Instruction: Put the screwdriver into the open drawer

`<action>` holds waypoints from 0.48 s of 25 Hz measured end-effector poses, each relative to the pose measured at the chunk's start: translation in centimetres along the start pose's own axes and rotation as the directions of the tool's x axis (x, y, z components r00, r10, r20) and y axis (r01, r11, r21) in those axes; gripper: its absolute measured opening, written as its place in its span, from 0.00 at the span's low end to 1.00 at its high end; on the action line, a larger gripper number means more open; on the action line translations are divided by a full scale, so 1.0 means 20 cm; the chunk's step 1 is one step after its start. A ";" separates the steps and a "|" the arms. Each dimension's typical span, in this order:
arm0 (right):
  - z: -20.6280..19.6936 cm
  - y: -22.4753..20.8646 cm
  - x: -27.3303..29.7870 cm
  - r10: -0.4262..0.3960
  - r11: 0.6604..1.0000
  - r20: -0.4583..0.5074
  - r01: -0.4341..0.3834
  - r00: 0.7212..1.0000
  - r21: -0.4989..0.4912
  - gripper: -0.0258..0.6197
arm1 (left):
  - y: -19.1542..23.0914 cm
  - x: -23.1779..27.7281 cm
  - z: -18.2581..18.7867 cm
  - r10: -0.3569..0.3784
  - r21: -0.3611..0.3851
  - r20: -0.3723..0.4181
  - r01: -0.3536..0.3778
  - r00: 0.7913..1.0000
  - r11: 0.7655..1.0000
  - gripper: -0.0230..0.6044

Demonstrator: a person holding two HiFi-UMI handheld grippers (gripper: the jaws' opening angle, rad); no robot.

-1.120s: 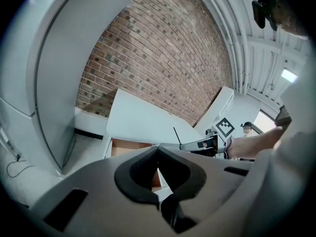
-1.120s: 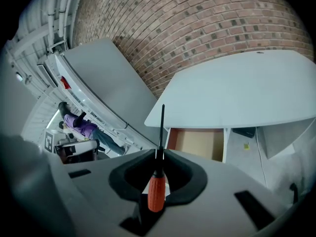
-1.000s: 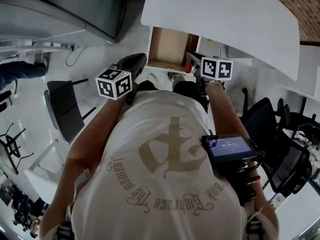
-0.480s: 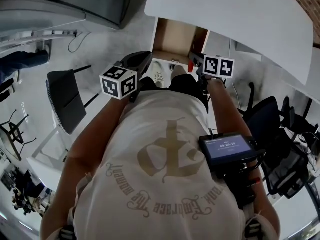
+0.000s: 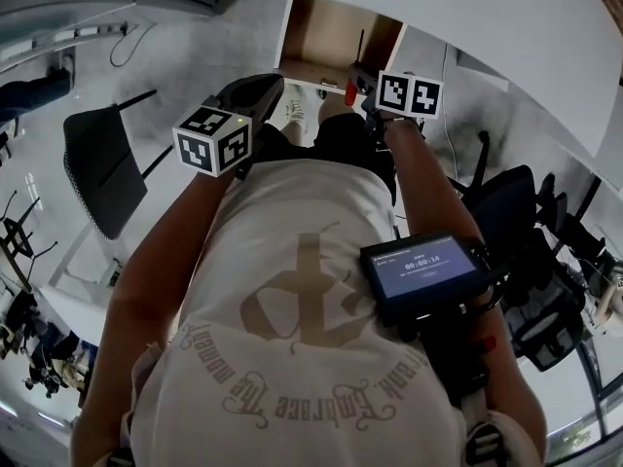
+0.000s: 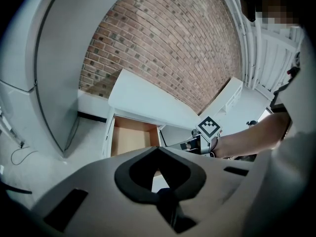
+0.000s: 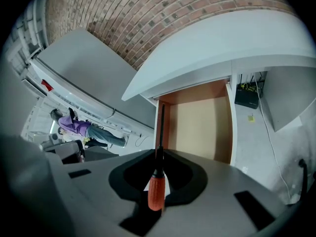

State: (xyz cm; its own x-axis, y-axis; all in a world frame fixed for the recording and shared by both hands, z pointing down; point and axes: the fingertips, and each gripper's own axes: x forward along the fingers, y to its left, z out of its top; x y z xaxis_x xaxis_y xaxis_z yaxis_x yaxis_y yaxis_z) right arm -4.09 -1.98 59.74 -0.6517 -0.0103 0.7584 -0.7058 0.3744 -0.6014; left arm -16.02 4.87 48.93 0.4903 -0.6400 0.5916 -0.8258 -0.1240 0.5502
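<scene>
**Screwdriver clamped, pointed at the open drawer**

The right hand-held gripper [image 7: 159, 155] is clamped on the screwdriver [image 7: 156, 191]. The orange handle sits between its jaws, and the dark shaft sticks straight out past the jaw tips. Ahead of this gripper the drawer [image 7: 202, 122] stands open under the white bench [image 7: 222, 48], and the shaft's tip shows against the drawer's left wall. The left hand-held gripper [image 6: 157, 151] has its jaws together on nothing. The drawer lies ahead of it, slightly to its left.
</scene>
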 end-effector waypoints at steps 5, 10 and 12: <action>0.01 -0.06 0.18 0.001 1.000 -0.031 -0.001 1.000 0.000 0.14 | 0.13 0.11 -0.06 -0.006 -0.024 -0.024 0.005 1.000 1.000 0.07; 0.00 -0.10 0.21 0.012 1.000 -0.034 -0.012 0.999 -0.003 0.14 | 0.09 0.14 -0.15 -0.008 -0.044 -0.033 0.006 0.999 0.999 0.07; 0.00 -0.12 0.21 0.014 1.000 -0.033 -0.014 0.999 0.001 0.14 | 0.07 0.14 -0.18 -0.007 -0.052 -0.039 0.005 0.999 0.999 0.07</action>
State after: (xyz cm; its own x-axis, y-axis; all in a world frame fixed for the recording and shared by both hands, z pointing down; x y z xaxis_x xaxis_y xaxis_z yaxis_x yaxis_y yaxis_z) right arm -5.17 -2.91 64.34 -0.6520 0.0258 0.7578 -0.6968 0.3736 -0.6122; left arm -14.70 5.67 53.49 0.5067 -0.6093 0.6099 -0.8076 -0.0877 0.5832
